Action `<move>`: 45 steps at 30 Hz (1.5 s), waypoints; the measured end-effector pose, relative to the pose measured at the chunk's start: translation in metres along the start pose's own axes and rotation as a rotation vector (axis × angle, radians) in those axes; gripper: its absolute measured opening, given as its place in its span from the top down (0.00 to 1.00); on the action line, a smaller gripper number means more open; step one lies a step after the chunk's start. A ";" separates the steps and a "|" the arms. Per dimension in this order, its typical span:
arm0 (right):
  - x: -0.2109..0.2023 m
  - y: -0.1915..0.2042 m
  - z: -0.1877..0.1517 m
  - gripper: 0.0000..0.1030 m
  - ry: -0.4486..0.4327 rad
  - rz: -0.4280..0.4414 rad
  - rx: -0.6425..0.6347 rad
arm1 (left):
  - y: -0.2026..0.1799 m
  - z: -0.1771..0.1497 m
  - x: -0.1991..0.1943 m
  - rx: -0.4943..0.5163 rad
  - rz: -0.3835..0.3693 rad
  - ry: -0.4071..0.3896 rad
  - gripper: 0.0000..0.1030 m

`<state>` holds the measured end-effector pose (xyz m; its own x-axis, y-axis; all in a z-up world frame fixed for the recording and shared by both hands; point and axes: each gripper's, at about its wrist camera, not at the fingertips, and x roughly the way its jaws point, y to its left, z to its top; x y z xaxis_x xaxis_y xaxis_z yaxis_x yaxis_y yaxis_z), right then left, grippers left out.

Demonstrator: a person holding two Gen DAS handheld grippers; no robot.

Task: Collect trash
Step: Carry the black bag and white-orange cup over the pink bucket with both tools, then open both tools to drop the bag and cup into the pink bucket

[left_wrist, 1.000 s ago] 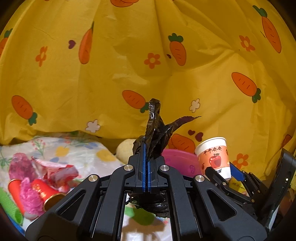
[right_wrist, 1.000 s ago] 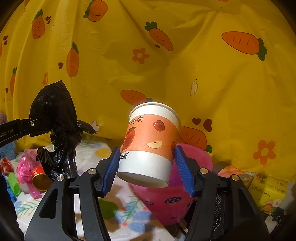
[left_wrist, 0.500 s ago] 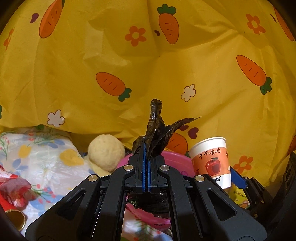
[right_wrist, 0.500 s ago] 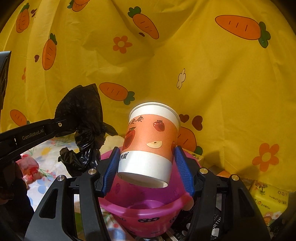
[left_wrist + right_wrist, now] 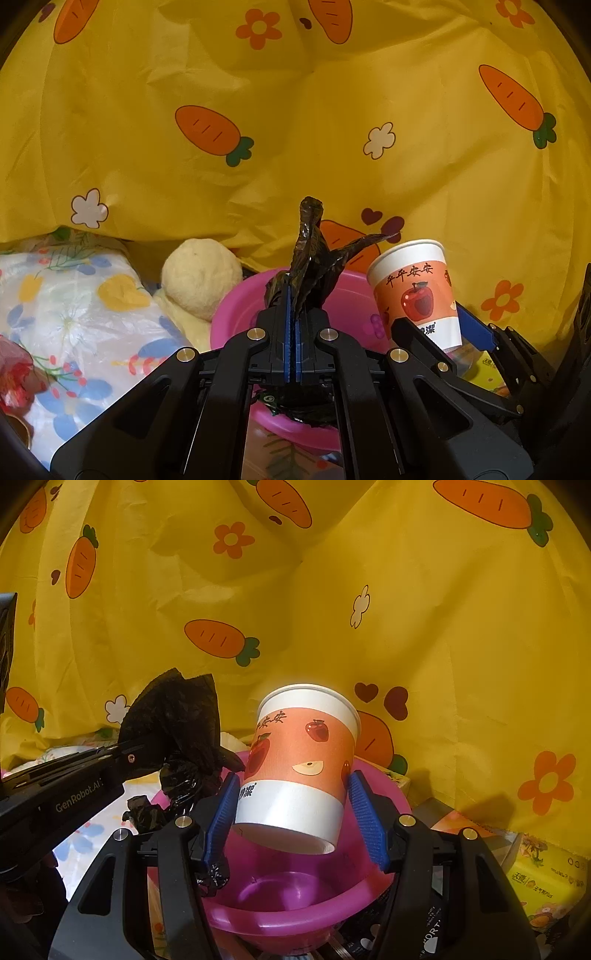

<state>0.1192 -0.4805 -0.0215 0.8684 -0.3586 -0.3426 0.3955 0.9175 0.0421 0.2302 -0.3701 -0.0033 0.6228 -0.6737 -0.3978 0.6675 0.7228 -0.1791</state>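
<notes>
Left wrist view: left hand-held gripper (image 5: 291, 325), jaws clamped on a crumpled black plastic bag (image 5: 314, 258), has swung across the floral sheet (image 5: 74, 314) to hang over the pink basin (image 5: 240, 306). Right wrist view: right hand-held gripper (image 5: 295, 812) pinches a paper cup (image 5: 303, 764) above that basin's (image 5: 288, 919) open bowl, now nearer. Both pieces look ready to drop; the yellow carrot cloth (image 5: 443, 627) crowds the far side.

One paper cup (image 5: 299, 771), one crumpled black plastic bag (image 5: 177, 716), one pink basin (image 5: 295, 919), one cream plush ball (image 5: 201, 277), one yellow tissue pack (image 5: 546, 878).
</notes>
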 end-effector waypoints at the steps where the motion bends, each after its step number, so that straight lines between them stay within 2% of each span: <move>1: 0.002 0.001 0.001 0.42 0.003 0.002 -0.001 | 0.000 0.000 0.000 0.000 -0.002 0.002 0.99; 10: 0.017 0.003 0.000 0.42 0.038 0.000 -0.003 | 0.007 -0.005 0.010 -0.014 -0.009 0.045 0.99; 11: 0.019 0.002 0.000 0.39 0.042 0.002 -0.001 | 0.008 -0.005 0.012 -0.012 -0.004 0.055 0.97; 12: 0.021 0.002 0.000 0.32 0.051 0.003 0.002 | 0.009 -0.006 0.012 -0.014 0.007 0.060 0.89; 13: 0.023 0.001 -0.001 0.29 0.056 0.004 0.008 | 0.010 -0.006 0.012 -0.016 0.015 0.059 0.74; 14: 0.025 0.000 -0.001 0.23 0.061 0.007 0.017 | 0.012 -0.006 0.011 -0.016 0.028 0.055 0.64; 15: 0.027 -0.002 -0.001 0.21 0.072 0.008 0.026 | 0.013 -0.006 0.010 -0.023 0.057 0.044 0.41; 16: 0.029 -0.003 -0.001 0.21 0.087 0.012 0.033 | 0.016 -0.006 0.007 -0.033 0.076 0.028 0.32; 18: 0.032 -0.004 -0.001 0.18 0.112 0.014 0.040 | 0.018 -0.005 0.004 -0.035 0.085 0.022 0.31; 22: 0.033 -0.005 -0.003 0.14 0.135 0.004 0.048 | 0.020 -0.005 -0.002 -0.032 0.124 0.015 0.20; 27: 0.027 -0.005 -0.006 0.07 0.143 0.002 0.057 | 0.021 -0.007 -0.010 -0.026 0.151 0.018 0.17; 36: 0.008 -0.002 -0.002 0.07 0.123 0.000 0.054 | 0.017 -0.008 -0.028 -0.026 0.149 0.021 0.12; 40: -0.006 -0.002 -0.001 0.07 0.102 -0.007 0.058 | 0.014 -0.010 -0.042 -0.033 0.152 0.011 0.08; 45: -0.030 -0.001 0.000 0.07 0.068 -0.017 0.055 | 0.012 -0.016 -0.066 -0.042 0.161 0.002 0.08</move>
<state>0.0930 -0.4704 -0.0111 0.8397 -0.3598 -0.4068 0.4274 0.8999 0.0862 0.1909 -0.3143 0.0067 0.7197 -0.5483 -0.4259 0.5414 0.8273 -0.1500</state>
